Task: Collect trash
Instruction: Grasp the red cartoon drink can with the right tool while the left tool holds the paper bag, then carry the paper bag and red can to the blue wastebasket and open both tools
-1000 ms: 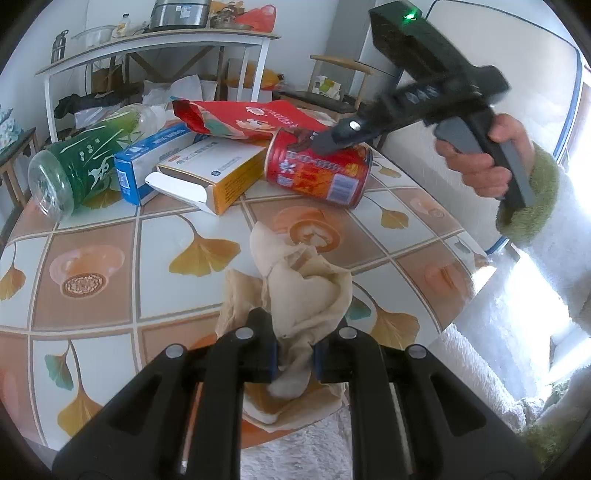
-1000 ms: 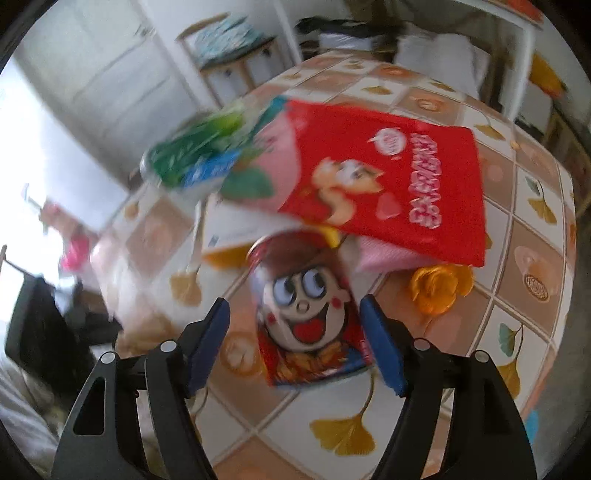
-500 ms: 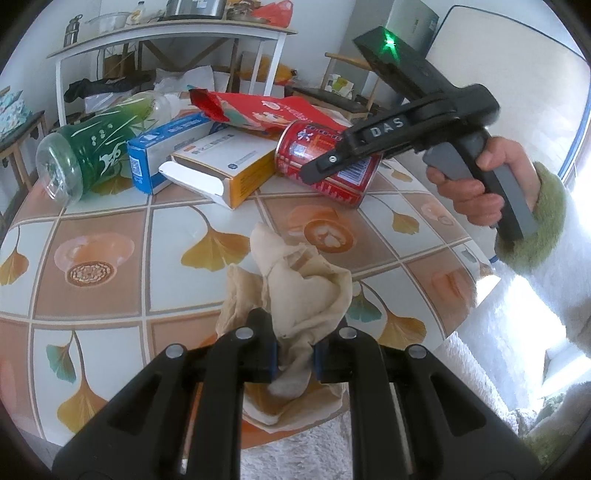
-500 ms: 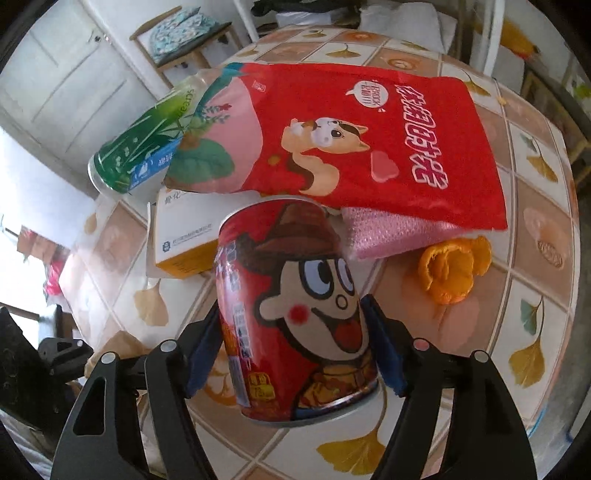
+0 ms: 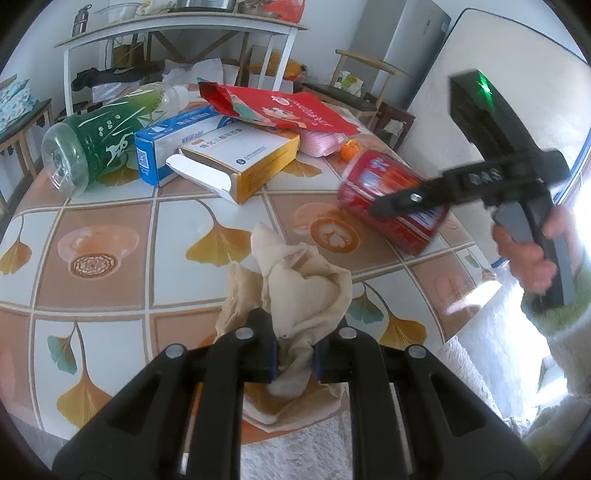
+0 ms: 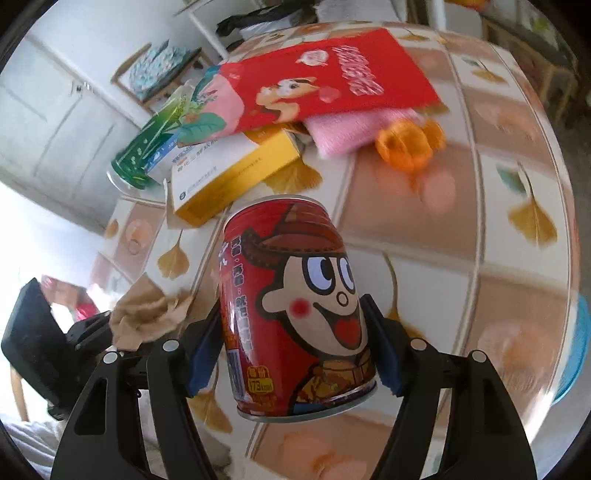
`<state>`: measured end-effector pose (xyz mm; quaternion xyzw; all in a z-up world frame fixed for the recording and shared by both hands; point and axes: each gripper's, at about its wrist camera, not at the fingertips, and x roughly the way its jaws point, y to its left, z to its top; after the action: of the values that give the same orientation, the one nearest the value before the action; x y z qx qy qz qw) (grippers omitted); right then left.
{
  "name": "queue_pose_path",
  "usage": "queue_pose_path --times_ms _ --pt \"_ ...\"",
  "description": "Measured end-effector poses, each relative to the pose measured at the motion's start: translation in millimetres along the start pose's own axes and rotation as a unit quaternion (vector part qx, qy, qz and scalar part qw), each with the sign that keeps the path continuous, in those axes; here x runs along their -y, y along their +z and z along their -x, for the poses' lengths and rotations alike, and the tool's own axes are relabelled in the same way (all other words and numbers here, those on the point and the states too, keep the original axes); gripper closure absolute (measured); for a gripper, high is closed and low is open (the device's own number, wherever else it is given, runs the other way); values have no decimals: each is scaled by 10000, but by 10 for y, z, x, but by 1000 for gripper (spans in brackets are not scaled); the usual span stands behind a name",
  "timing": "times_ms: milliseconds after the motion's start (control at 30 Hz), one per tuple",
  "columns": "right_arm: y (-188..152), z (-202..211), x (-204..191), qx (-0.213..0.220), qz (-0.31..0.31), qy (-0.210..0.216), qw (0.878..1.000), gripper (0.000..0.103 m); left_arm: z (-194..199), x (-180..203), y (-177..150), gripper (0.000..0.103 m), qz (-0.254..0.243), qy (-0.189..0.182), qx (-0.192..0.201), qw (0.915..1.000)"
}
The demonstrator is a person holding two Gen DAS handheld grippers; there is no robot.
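Tiled with ginkgo leaves and coffee cups, the glossy tabletop (image 5: 110, 221) carries a pile of trash, and behind it stands a white shelf table (image 5: 177, 33) against the wall.

From the left wrist view, the right hand (image 5: 532, 254) comes in at 3 o'clock, the sleeve green and fluffy, fingers around a black handle. The right gripper (image 6: 295, 350) is clamped on the red can (image 6: 295, 317), one blue-padded finger on each side of its body. The can is smooth metal, round, printed with a cartoon face, and it is tilted and held above the tabletop.

The left gripper (image 5: 293, 354) sits low at 6 o'clock of its own view, at the near edge of the tabletop. Its jaws are nearly together, pinching the crumpled paper napkin (image 5: 295, 288), which is beige, soft and wrinkled.

At 11 o'clock lies a green plastic bottle (image 5: 96, 136) on its side. Next to it are a blue carton (image 5: 173, 140) and a white and yellow cardboard box (image 5: 240, 162) with an open flap. A shiny red snack bag (image 5: 280, 110) lies over them, with a pink cloth (image 6: 351, 129) and orange peel (image 6: 406, 144) beside it
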<state>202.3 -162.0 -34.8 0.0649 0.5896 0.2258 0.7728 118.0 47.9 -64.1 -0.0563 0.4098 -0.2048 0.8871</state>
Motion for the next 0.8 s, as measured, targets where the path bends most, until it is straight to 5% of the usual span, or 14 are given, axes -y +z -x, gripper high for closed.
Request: queue_pose_path --times_ms 800 --pt "-744 625 337 739 -396 -294 9960 35 92 565 136 91 -423 -54 15 9991"
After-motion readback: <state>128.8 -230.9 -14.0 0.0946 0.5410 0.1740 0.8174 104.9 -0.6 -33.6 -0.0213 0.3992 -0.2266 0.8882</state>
